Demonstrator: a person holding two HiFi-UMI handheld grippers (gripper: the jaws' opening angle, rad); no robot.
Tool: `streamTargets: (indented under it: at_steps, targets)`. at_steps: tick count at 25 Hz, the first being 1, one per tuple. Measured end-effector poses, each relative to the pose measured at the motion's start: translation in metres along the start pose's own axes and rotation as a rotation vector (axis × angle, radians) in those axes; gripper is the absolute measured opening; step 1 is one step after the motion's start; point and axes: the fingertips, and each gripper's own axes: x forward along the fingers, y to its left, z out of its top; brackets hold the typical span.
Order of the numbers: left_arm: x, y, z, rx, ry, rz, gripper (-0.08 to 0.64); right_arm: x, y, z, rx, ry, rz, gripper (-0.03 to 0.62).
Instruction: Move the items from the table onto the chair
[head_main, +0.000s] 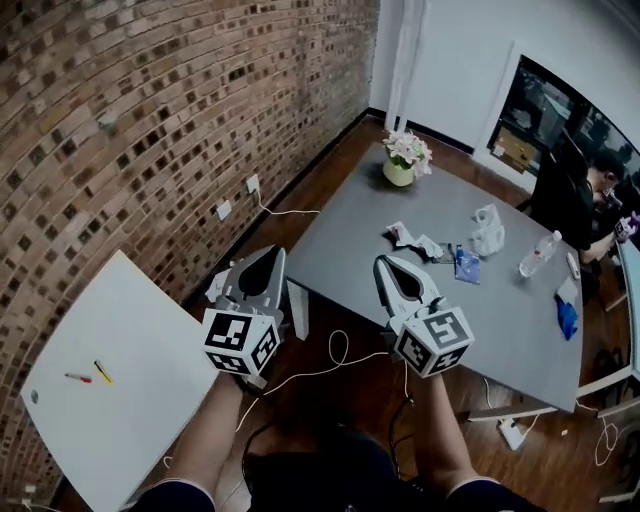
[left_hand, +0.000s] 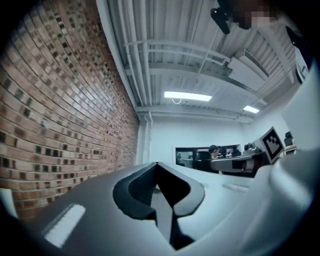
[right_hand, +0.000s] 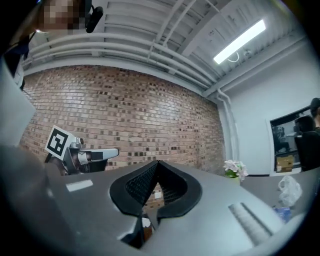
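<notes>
Both clenched w/ nothing in them: left gripper (head_main: 272, 254) and right gripper (head_main: 386, 262) have their tips pinched together, hanging over the floor at the near edge of the grey table (head_main: 350, 225). Stuff's all on the table atm: flower pot (head_main: 403, 160), crumpled wrappers (head_main: 412, 238), white bag (head_main: 488, 230), blue packet (head_main: 466, 264), water bottle (head_main: 537, 255).

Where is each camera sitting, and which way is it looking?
Head view: on the person's head, looking down at the grey table; shows both arms, the left gripper and right gripper.
Left gripper view: on the left gripper, tilted up past its shut jaws toward the ceiling and brick wall; the right gripper shows at the right.
Right gripper view: on the right gripper, facing the brick wall past its shut jaws; the left gripper shows at the left.
Shared: the flowers, in the head and right gripper views.
</notes>
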Motion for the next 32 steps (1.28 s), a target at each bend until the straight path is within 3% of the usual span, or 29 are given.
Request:
streamTargets:
  at_steps: [9, 19, 26, 32]
  targets:
    - [-0.194, 0.132, 0.033, 0.055, 0.004, 0.330, 0.012, 0.079, 0.201, -0.006, -0.018, 0.003, 0.327, 0.002]
    - [-0.413, 0.218, 0.053, 0.058, 0.045, 0.639, 0.012, 0.106, 0.423, -0.013, -0.041, 0.008, 0.636, 0.002]
    - [-0.524, 0.247, 0.072, 0.053, 0.046, 0.792, 0.012, 0.110, 0.540, -0.017, -0.041, 0.009, 0.789, 0.002]
    - [-0.581, 0.265, 0.080, 0.018, 0.053, 0.879, 0.012, 0.113, 0.610, -0.020, -0.039, 0.024, 0.899, 0.002]
